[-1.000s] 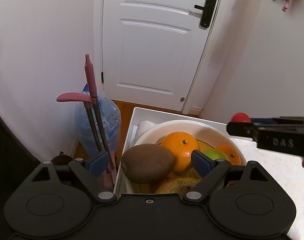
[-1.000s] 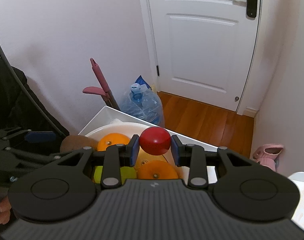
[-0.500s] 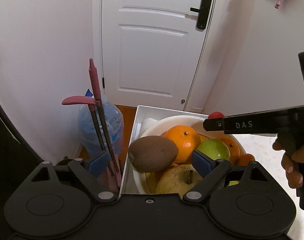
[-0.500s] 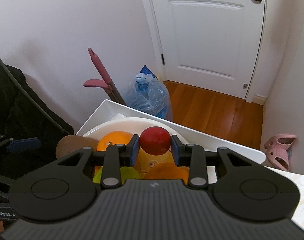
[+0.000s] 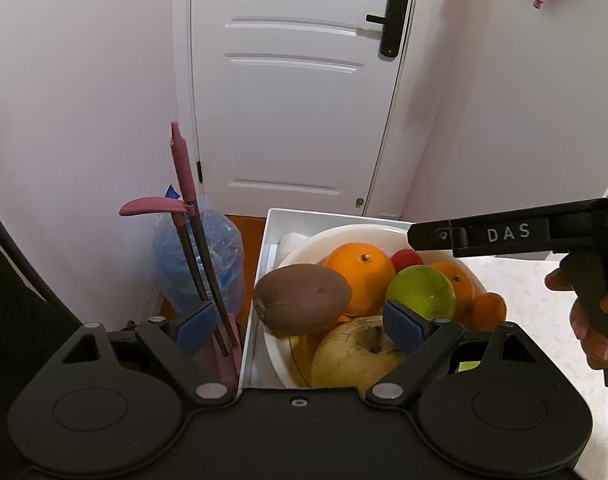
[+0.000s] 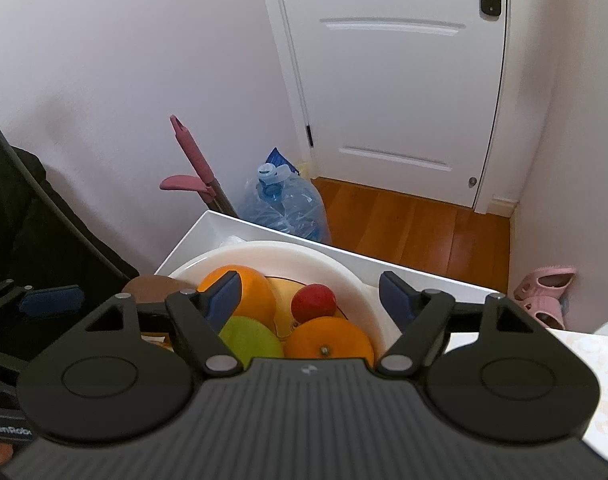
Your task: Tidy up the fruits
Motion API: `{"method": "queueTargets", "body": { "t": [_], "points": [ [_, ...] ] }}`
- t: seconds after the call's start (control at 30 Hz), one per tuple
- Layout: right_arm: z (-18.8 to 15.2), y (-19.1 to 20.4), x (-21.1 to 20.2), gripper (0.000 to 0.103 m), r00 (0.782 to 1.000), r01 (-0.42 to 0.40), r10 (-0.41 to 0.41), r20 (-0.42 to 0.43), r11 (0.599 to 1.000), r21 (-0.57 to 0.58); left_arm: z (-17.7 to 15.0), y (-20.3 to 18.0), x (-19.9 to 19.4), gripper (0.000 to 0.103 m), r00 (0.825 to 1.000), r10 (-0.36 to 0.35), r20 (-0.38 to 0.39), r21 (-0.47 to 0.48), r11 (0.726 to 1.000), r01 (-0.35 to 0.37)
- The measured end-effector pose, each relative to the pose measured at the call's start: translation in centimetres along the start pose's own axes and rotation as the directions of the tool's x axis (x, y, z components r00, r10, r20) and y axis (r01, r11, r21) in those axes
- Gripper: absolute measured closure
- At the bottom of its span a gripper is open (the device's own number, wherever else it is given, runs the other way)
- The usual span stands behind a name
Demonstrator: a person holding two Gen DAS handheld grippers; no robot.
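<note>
A white bowl (image 5: pixel 355 232) (image 6: pixel 335 264) in a white tray holds a small red fruit (image 6: pixel 312 303) (image 5: pixel 406 259), two oranges (image 5: pixel 359 270) (image 6: pixel 328 339), a green fruit (image 5: pixel 420 293) (image 6: pixel 248 340), a brown kiwi (image 5: pixel 302 299) and a yellowish apple (image 5: pixel 357 354). My right gripper (image 6: pixel 308 296) is open above the bowl, the red fruit lying free in the bowl below it. My left gripper (image 5: pixel 300 326) is open and empty, its jaws wide apart above the kiwi at the bowl's left edge.
The white tray (image 6: pixel 192 236) sits at a table corner. Beside it stand pink-handled tools (image 5: pixel 184 176) and a blue water jug in plastic (image 6: pixel 284 208). A white door (image 5: pixel 296 80), wooden floor (image 6: pixel 415 224) and pink sandals (image 6: pixel 543 300) lie beyond.
My right gripper opened and let go of the red fruit, which now rests in the bowl among the oranges. The left gripper stayed open and drew back slightly.
</note>
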State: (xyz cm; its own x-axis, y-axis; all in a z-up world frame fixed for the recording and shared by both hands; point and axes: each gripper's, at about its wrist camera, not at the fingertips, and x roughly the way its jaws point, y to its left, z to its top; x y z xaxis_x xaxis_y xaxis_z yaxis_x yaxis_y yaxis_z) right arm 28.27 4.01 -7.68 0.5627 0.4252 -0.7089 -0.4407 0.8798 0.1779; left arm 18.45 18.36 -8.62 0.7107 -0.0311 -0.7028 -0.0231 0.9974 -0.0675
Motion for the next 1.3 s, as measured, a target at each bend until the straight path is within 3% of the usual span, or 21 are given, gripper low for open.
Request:
{"method": "queueTargets", "body": {
  "t": [0.27,0.47,0.93,1.03,1.17,1.3],
  "points": [
    [-0.5,-0.2,-5.0,0.012,0.998,0.019,-0.019,0.059,1.0,-0.013,0.0,-1.7,-2.6,0.01,0.999,0.013,0.047,0.028,1.0,-0.014],
    [-2.2,-0.7,-11.0,0.012,0.992,0.065,-0.063,0.109,0.998,-0.011,-0.4,-4.2,-6.1,0.01,0.995,0.009,0.101,0.053,0.998,-0.014],
    [-11.2,-3.7,-27.8,0.012,0.954,0.243,-0.252,0.16,0.967,0.075,-4.8,-11.9,-17.4,0.01,0.977,-0.027,0.212,0.113,0.994,0.003],
    [-13.3,-4.1,-30.4,0.012,0.948,0.271,-0.282,0.149,0.959,0.089,-6.0,-13.0,-19.4,0.01,0.973,-0.027,0.229,0.114,0.993,0.001],
    [-15.7,-4.2,-32.8,0.001,0.936,0.298,-0.314,0.159,0.947,0.115,-7.2,-14.2,-21.3,0.01,0.968,-0.035,0.249,0.114,0.993,0.007],
    [-17.1,-4.1,-34.2,0.0,0.93,0.31,-0.33,0.161,0.941,0.138,-8.3,-15.3,-22.5,0.002,0.964,-0.02,0.266,0.119,0.993,-0.012]
  ]
}}
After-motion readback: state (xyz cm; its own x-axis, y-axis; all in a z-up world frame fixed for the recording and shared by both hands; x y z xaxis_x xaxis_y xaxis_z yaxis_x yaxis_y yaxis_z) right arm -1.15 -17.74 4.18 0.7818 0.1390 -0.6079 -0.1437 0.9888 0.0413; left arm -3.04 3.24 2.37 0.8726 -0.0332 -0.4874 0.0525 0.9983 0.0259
